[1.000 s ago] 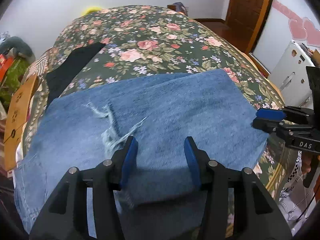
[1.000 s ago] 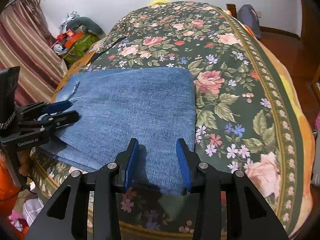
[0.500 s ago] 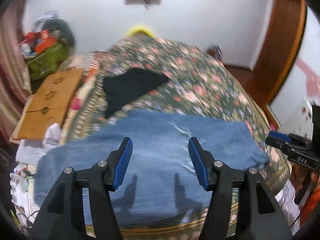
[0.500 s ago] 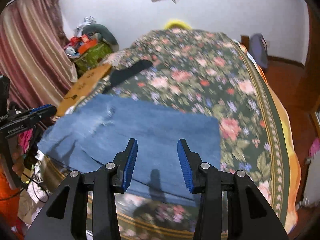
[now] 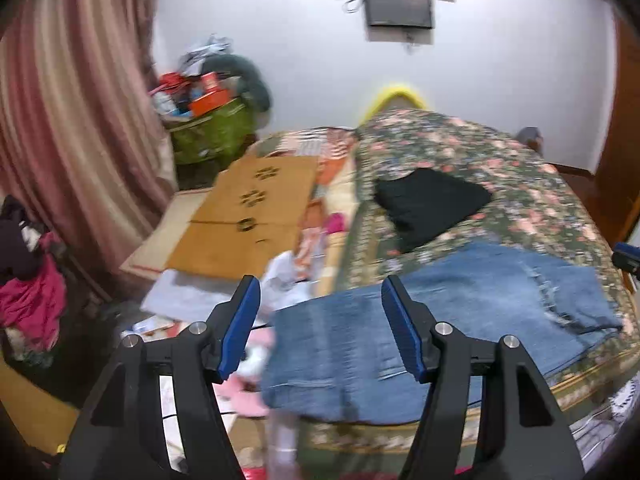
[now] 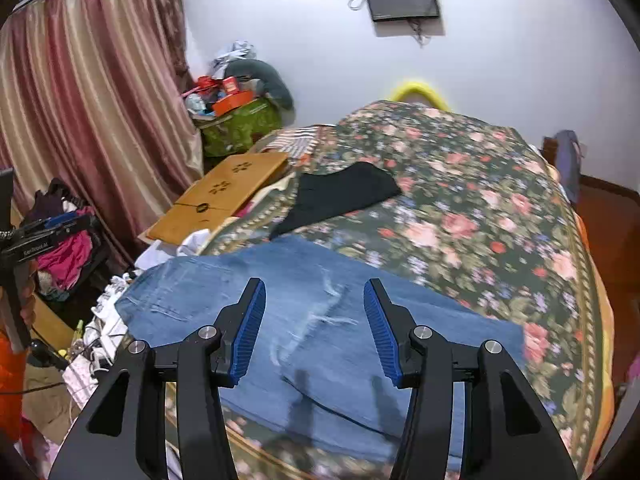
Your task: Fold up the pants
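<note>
While both grippers, left (image 5: 320,328) and right (image 6: 314,328), hung wide apart holding nothing, the jeans (image 6: 320,320) near the bed (image 6: 500,208) edge could slide off.

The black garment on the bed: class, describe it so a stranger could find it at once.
Start at the floral bedspread. Beyond the folded blue jeans, towards the bed's left edge, lies the black garment. It is the only plain dark cloth on the bed.
</note>
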